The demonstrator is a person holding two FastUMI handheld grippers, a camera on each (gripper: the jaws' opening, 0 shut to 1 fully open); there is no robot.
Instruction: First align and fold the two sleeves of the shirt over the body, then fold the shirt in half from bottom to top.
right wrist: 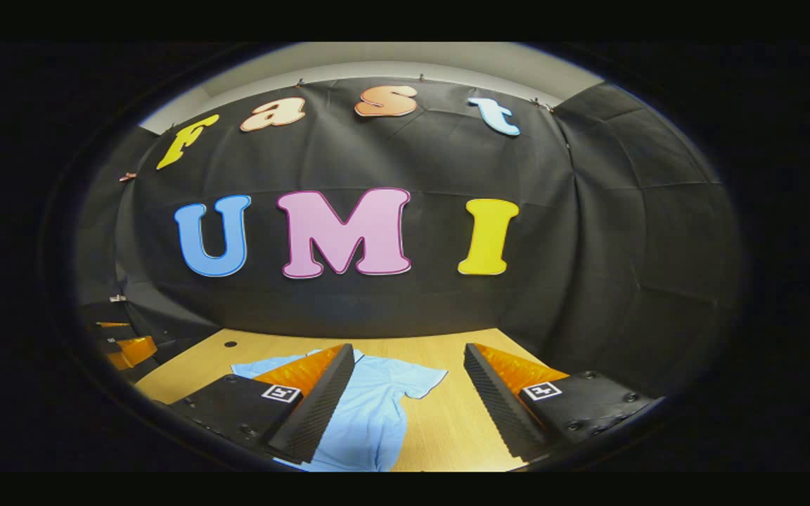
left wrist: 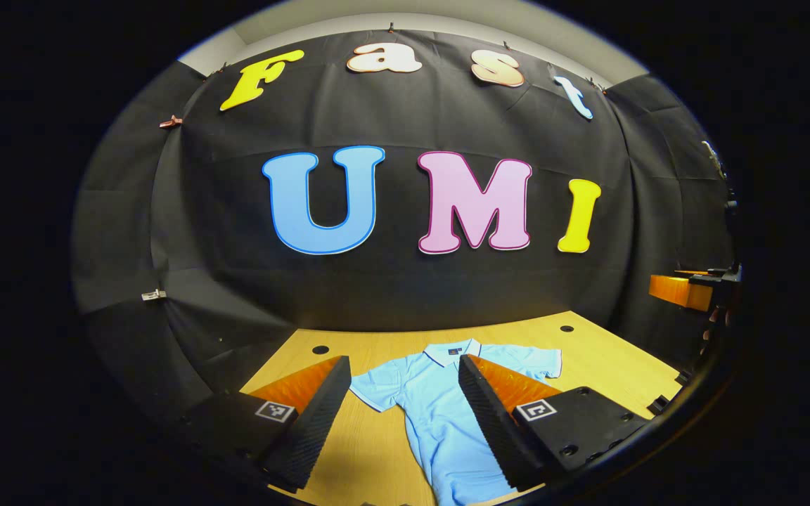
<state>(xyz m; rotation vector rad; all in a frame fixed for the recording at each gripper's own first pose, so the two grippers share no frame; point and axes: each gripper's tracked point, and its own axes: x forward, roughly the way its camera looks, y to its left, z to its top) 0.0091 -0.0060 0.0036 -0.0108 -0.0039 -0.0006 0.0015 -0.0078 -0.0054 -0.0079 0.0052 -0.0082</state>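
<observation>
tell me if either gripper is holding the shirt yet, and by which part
Nothing is held. Both the left gripper and the right gripper are open above the table, and the shirt lies flat, sleeves spread.

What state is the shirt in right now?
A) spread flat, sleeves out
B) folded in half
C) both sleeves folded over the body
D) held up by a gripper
A: the shirt lies flat on the table with both sleeves spread out, and the left gripper and right gripper hover open above it.
</observation>
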